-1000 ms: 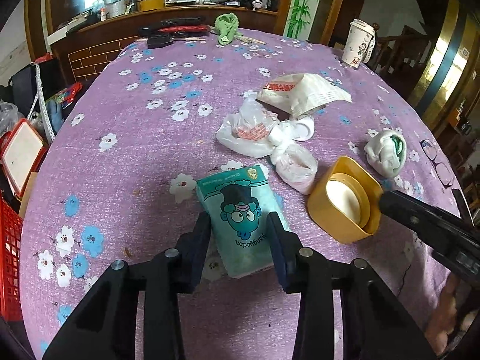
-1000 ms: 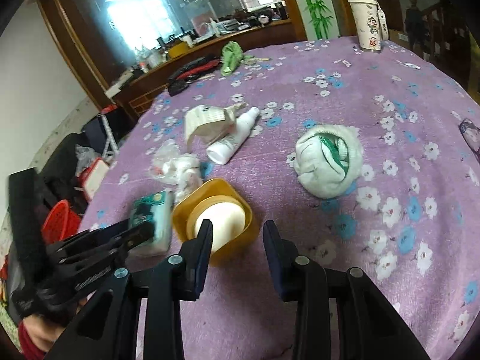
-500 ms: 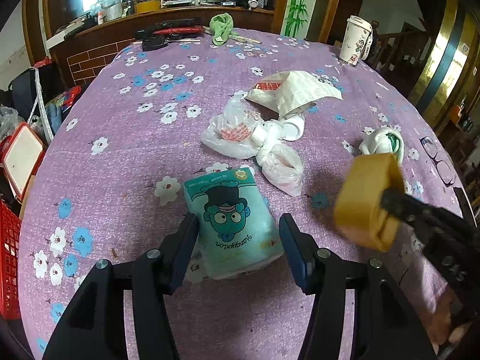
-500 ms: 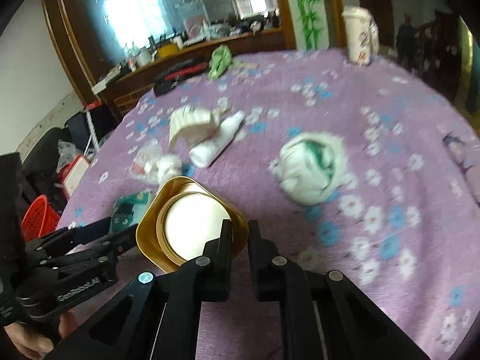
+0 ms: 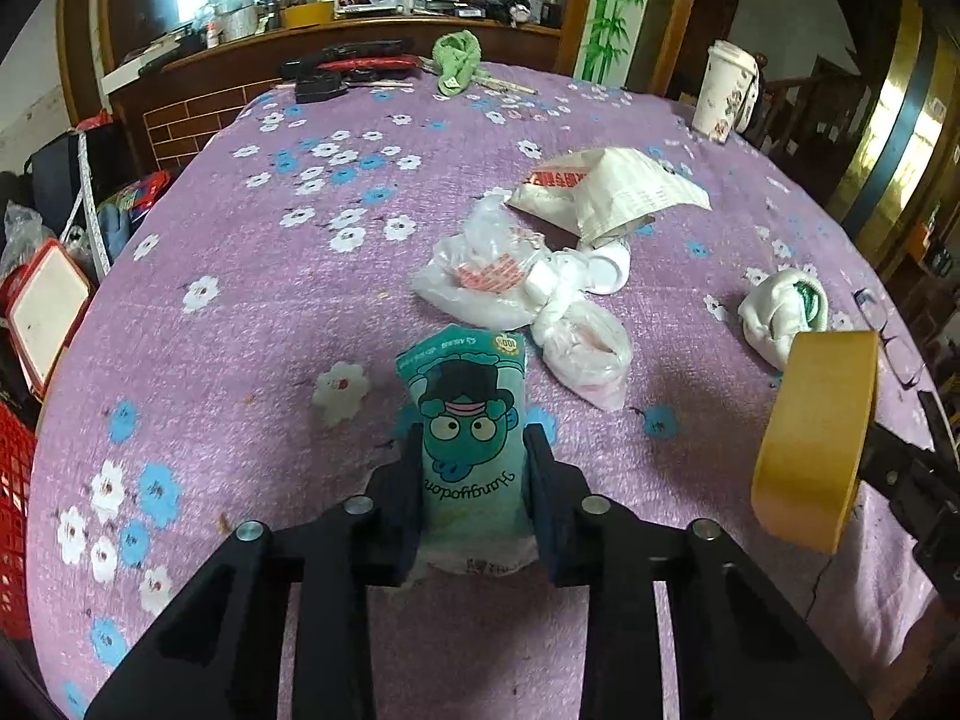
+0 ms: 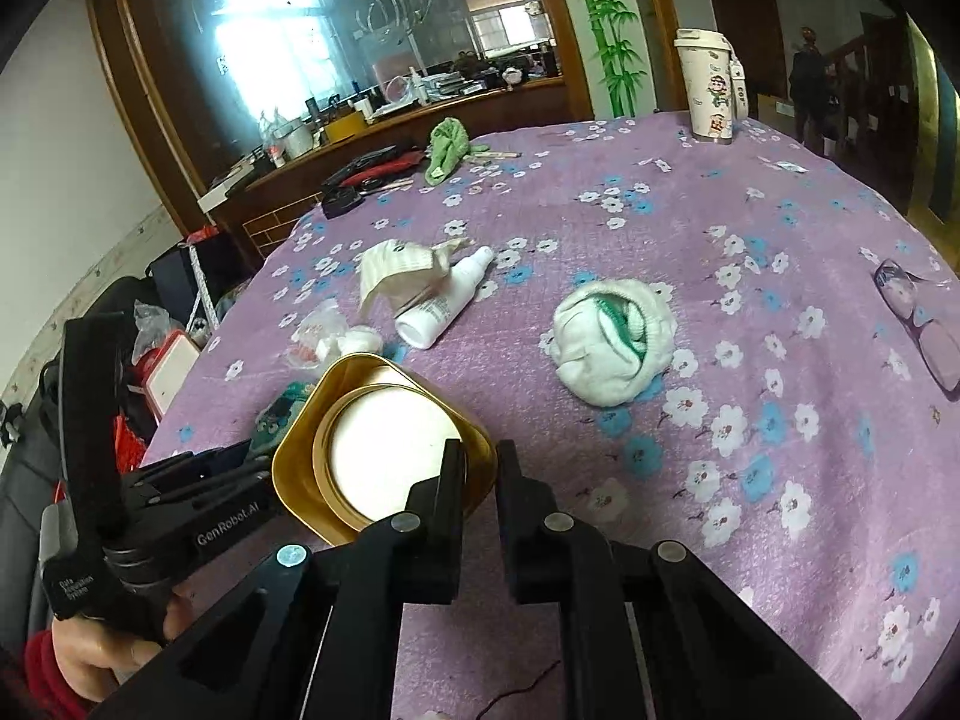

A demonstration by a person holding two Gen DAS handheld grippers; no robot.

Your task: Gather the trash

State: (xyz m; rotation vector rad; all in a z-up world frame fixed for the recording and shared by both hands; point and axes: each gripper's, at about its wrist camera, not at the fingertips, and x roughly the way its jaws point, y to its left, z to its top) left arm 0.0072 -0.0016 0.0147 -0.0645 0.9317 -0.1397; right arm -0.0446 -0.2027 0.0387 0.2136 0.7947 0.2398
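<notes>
In the left wrist view, the left gripper [image 5: 474, 480] sits at the bottom centre of the frame, its jaws closing on a teal tissue pack [image 5: 468, 420] with a cartoon face; both pads press the pack's sides, and the pack bulges between them. Just above it, towards the centre right, lie crumpled clear plastic bags [image 5: 528, 294] and a torn paper packet [image 5: 612, 192] on the purple flowered tablecloth [image 5: 240, 300]. A balled white and green sock [image 5: 780, 312] rests at the right, and a white tumbler [image 5: 723, 93] stands upright at the upper right.

In the right wrist view, the right gripper [image 6: 480, 480] at the bottom centre has its fingers pinched together on the near rim of a yellow tub [image 6: 384, 450], one finger inside the rim and one outside. The tub is tilted, its white inside facing the camera. A white bottle [image 6: 447, 300] lies on its side above it, and glasses [image 6: 918, 318] rest at the right edge.
</notes>
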